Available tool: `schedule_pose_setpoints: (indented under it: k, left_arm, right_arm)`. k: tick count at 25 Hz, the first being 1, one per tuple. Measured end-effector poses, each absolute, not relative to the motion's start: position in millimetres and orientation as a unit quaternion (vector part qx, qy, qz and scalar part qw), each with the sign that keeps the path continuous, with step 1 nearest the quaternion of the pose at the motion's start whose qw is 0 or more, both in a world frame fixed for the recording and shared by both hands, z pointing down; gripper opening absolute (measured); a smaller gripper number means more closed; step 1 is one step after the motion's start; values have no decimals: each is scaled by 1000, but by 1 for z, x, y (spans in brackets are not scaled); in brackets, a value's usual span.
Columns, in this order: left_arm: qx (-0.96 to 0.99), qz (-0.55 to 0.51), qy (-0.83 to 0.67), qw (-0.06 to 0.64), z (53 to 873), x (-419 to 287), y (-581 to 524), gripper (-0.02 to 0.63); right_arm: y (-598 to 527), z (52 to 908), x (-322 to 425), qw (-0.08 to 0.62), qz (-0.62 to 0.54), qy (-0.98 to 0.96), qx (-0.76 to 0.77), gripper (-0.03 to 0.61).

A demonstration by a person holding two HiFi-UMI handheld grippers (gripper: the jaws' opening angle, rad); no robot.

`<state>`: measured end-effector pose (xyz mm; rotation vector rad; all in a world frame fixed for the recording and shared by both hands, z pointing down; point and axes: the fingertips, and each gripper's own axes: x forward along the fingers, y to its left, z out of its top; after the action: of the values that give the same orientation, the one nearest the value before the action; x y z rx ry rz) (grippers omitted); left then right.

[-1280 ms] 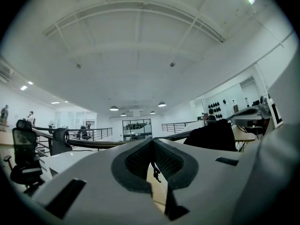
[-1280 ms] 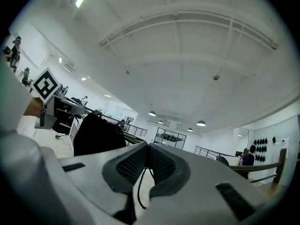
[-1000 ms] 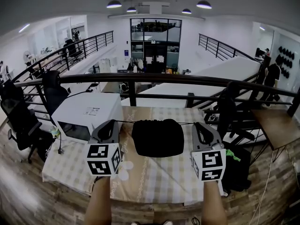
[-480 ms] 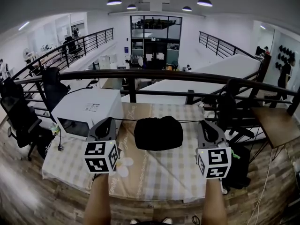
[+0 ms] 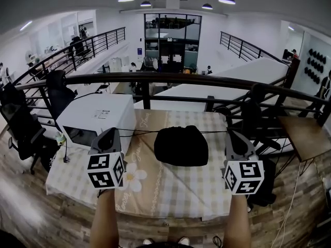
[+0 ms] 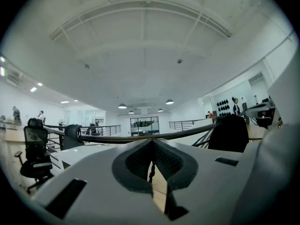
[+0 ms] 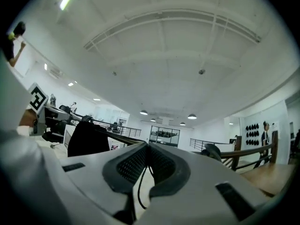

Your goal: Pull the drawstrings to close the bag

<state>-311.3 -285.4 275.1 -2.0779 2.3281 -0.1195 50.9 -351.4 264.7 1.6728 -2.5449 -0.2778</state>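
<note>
A black drawstring bag (image 5: 181, 146) lies on the checkered table (image 5: 170, 190), its mouth gathered at the far side. A thin black drawstring (image 5: 137, 133) runs taut from that mouth out to both sides. My left gripper (image 5: 109, 135) is left of the bag, shut on the left cord end (image 6: 151, 165). My right gripper (image 5: 234, 136) is right of it, shut on the right cord end (image 7: 139, 182). Both grippers point level, away from me. In the gripper views the left gripper (image 6: 152, 142) has the bag (image 6: 229, 132) on its right, and the right gripper (image 7: 148, 146) has the bag (image 7: 86, 137) on its left.
A white boxy appliance (image 5: 98, 120) stands on the table's left part, just beyond the left gripper. A black railing (image 5: 165, 79) runs behind the table. Office chairs (image 5: 20, 133) stand at the left. The table's near edge (image 5: 170, 213) is just ahead of my arms.
Both grippers have moved outward, away from each other, and the cord between them is stretched wider. The bag has shifted slightly right and away from me.
</note>
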Motion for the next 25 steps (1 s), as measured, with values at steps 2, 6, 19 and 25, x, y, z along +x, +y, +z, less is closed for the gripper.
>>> schedule_pose_setpoints:
  k: [2, 6, 19, 25]
  left_arm:
    - [-662, -32, 749, 4, 278, -315, -284, 26]
    - [-649, -29, 760, 2, 279, -323, -280, 26]
    - [-646, -45, 762, -8, 296, -330, -280, 26]
    - [-647, -51, 761, -12, 300, -329, -280, 26]
  right_arm:
    - [-351, 267, 51, 46, -94, -831, 547, 31]
    - [-351, 266, 55, 45, -90, -831, 547, 31]
    - [-351, 275, 58, 24, -50, -837, 545, 31]
    - [-350, 275, 58, 21, -51, -836, 546, 31]
